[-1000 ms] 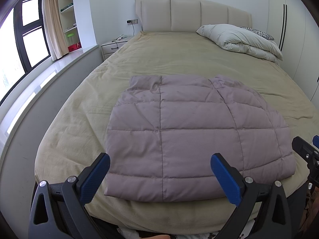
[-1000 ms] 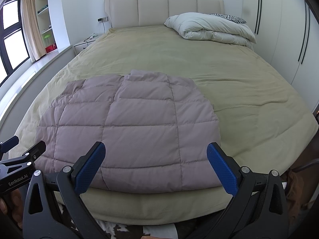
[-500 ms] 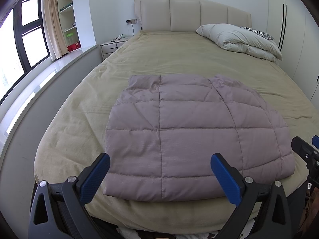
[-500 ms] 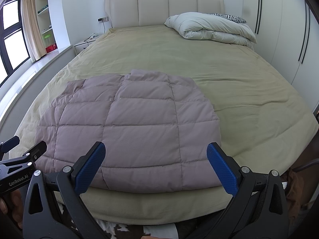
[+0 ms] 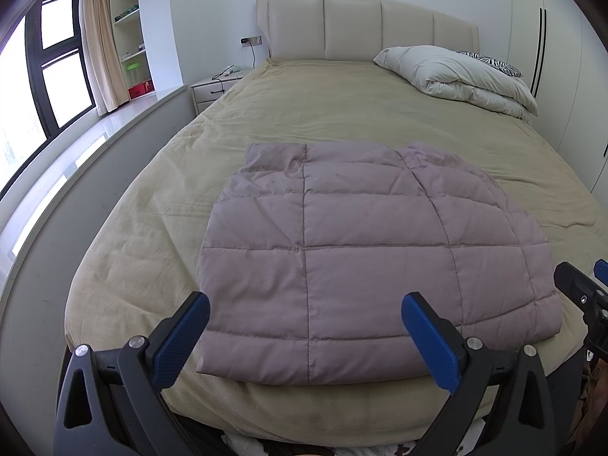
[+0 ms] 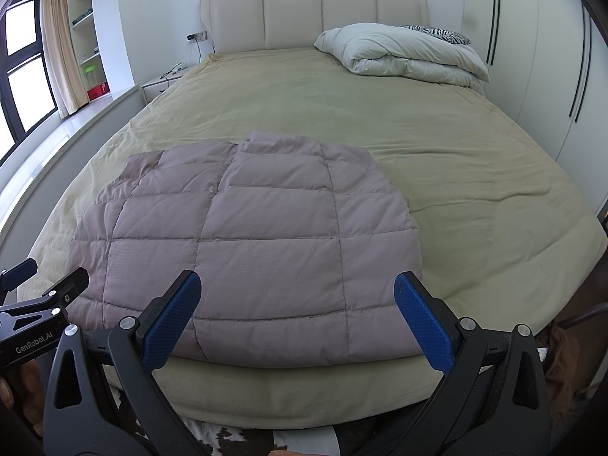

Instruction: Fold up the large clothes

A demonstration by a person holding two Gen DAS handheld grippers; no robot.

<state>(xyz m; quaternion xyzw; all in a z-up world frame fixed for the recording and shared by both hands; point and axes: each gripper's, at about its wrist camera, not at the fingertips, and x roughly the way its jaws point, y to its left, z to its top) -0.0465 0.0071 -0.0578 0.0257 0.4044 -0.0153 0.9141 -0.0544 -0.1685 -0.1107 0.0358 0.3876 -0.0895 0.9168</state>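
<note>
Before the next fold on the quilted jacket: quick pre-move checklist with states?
1. Left hand-held gripper open, holding nothing: ok.
2. Right hand-held gripper open, holding nothing: ok.
3. Mauve quilted puffer jacket flat on the beige bedspread: ok.
4. Jacket's near hem within the bed's front edge, not overhanging: ok.
5. Bedspread around the jacket free of other items; folded white duvet far off by the headboard: ok.
6. Sleeves tucked evenly underneath: cannot tell.

A wide bed with a tan cover (image 5: 342, 114) is carrying a folded mauve quilted jacket (image 5: 364, 258) near its foot and a rumpled white duvet (image 5: 456, 76) by the headboard.
</note>
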